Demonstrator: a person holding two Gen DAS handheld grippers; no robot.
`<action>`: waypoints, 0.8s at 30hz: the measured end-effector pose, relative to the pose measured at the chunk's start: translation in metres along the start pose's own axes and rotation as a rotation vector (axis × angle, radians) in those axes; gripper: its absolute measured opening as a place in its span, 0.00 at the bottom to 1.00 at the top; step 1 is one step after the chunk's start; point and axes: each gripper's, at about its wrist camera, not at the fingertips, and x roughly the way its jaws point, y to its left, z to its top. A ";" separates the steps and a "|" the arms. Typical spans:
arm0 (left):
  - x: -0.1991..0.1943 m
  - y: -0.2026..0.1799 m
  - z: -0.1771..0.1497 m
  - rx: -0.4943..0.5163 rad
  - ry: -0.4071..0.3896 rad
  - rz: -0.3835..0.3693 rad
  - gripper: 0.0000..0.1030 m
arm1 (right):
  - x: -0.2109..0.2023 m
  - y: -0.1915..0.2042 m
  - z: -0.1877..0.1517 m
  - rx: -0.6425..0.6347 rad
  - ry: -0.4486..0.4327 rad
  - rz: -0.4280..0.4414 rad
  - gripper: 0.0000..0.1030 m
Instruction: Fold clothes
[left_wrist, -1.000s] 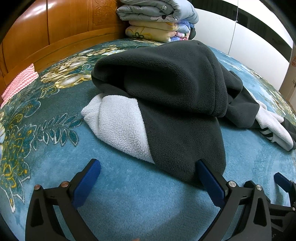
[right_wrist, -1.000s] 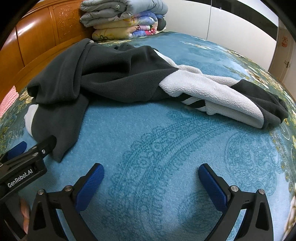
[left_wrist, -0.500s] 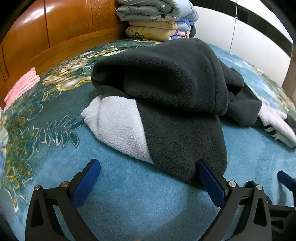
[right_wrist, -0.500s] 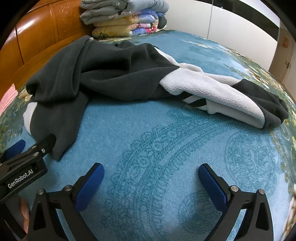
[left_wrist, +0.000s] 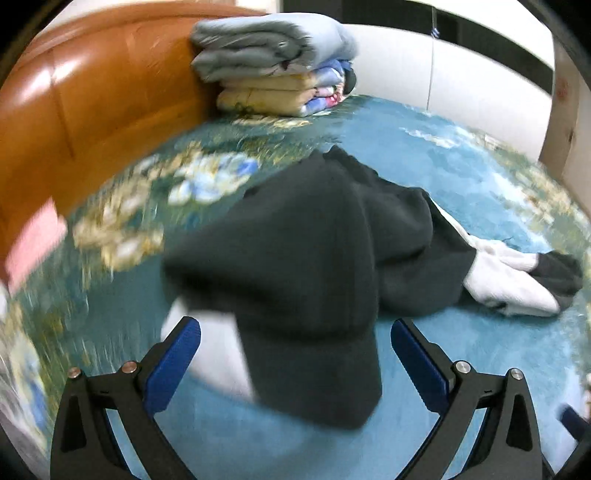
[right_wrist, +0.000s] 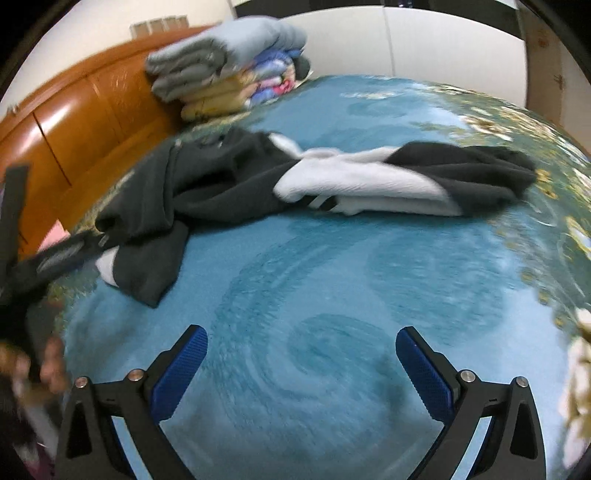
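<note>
Crumpled dark grey and white fleece garment (right_wrist: 229, 184), sprawled on bed

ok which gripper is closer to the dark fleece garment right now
Left. The left gripper is open with the dark fleece garment hem lying between its fingers; the right gripper is open over bare blanket, well short of it.

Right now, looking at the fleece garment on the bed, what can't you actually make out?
- Garment type: the dark fleece garment is bunched, sleeves or legs unclear in both views.
- Its white end: motion-blurred in the left wrist view.
- Left gripper in the right wrist view: smeared at the frame edge.
- Pink cloth: blurred, cut off.
</note>
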 end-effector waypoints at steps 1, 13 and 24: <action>0.006 -0.004 0.009 0.010 0.002 0.034 1.00 | -0.006 -0.005 0.005 0.006 -0.011 0.002 1.00; 0.020 -0.021 0.041 0.021 0.012 0.123 0.10 | -0.067 -0.034 -0.019 0.029 -0.064 -0.021 1.00; -0.140 0.040 0.045 0.007 -0.247 -0.222 0.09 | -0.089 -0.067 -0.048 0.122 -0.062 -0.010 1.00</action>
